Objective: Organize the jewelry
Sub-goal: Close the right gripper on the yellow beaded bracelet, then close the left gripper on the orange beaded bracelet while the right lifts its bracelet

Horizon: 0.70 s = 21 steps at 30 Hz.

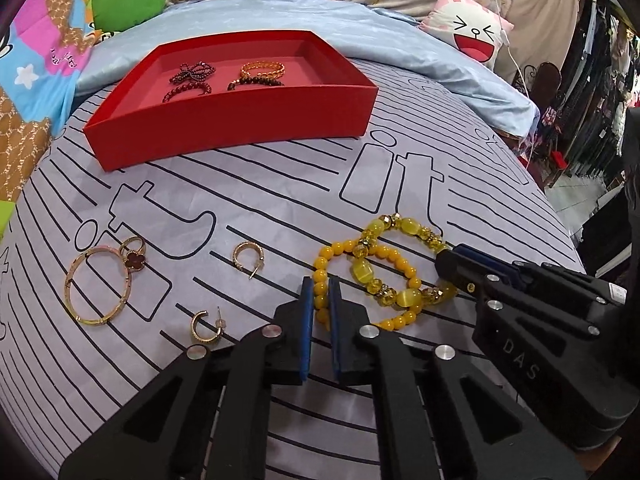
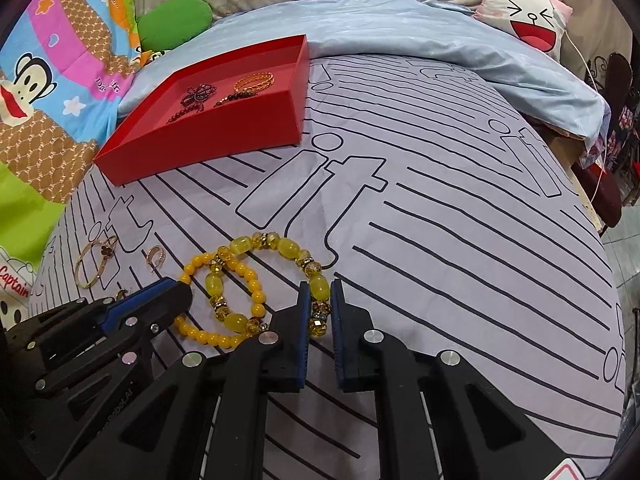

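Two yellow bracelets lie overlapping on the striped sheet. My left gripper [image 1: 321, 282] is shut on the small-bead yellow bracelet [image 1: 394, 256], with its beads pinched between the blue pads. In the right wrist view my right gripper [image 2: 320, 286] is shut on the large-bead yellow bracelet [image 2: 288, 248], amber beads between its pads. Each gripper shows in the other's view: the right gripper [image 1: 448, 260] and the left gripper [image 2: 182, 292]. The red tray [image 1: 240, 120] further back holds a dark red bow piece [image 1: 196, 72], a gold chain bracelet [image 1: 264, 68] and dark bead strands.
Loose on the sheet to the left are a gold bangle [image 1: 98, 288], a clover ring [image 1: 134, 258] and two gold hoop earrings [image 1: 248, 256] [image 1: 204, 324]. A folded blue blanket [image 1: 440, 60], a cat cushion [image 1: 472, 28] and colourful bedding ring the far side. The bed's edge drops off on the right.
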{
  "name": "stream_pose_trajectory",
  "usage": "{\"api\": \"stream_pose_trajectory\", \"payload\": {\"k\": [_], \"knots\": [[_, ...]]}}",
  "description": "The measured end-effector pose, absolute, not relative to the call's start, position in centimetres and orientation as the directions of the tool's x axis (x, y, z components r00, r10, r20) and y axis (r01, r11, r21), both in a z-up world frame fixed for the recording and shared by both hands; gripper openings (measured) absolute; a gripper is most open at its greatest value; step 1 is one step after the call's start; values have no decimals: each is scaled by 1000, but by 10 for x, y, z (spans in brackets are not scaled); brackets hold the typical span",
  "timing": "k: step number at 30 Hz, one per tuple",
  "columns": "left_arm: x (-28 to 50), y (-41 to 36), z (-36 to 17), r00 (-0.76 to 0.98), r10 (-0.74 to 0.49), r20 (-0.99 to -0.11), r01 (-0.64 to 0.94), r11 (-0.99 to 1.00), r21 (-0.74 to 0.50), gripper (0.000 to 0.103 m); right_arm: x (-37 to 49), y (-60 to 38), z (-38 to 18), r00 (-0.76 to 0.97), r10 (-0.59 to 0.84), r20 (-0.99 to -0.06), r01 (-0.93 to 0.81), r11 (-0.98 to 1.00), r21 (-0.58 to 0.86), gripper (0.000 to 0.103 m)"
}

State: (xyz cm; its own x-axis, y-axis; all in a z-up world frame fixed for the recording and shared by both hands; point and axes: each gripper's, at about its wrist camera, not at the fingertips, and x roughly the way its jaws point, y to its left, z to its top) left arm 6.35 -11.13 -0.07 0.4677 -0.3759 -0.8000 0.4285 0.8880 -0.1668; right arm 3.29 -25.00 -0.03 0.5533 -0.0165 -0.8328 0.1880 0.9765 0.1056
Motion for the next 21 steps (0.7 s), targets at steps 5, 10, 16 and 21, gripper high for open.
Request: {"api": "stream_pose_trajectory", "payload": {"k": [5,10,16,21], "knots": [[61,-100,6,464,-386,-797,415,890,-189,7,28,-252,4,556,15,-831,194,970,148,9],[60,-88,18,475,-392,-788,405,892,-200,7,24,-249,26,597,23,-802,181,970,162,9],[58,-79,24,487,-387,-783,393,898,-199,7,25,-241,58,648,27,-761,146,976,159,9],[56,-72,38,498,-406,-766,403,891,-210,7,25,-236,69,661,28,-750,124,981,147,9]]}}
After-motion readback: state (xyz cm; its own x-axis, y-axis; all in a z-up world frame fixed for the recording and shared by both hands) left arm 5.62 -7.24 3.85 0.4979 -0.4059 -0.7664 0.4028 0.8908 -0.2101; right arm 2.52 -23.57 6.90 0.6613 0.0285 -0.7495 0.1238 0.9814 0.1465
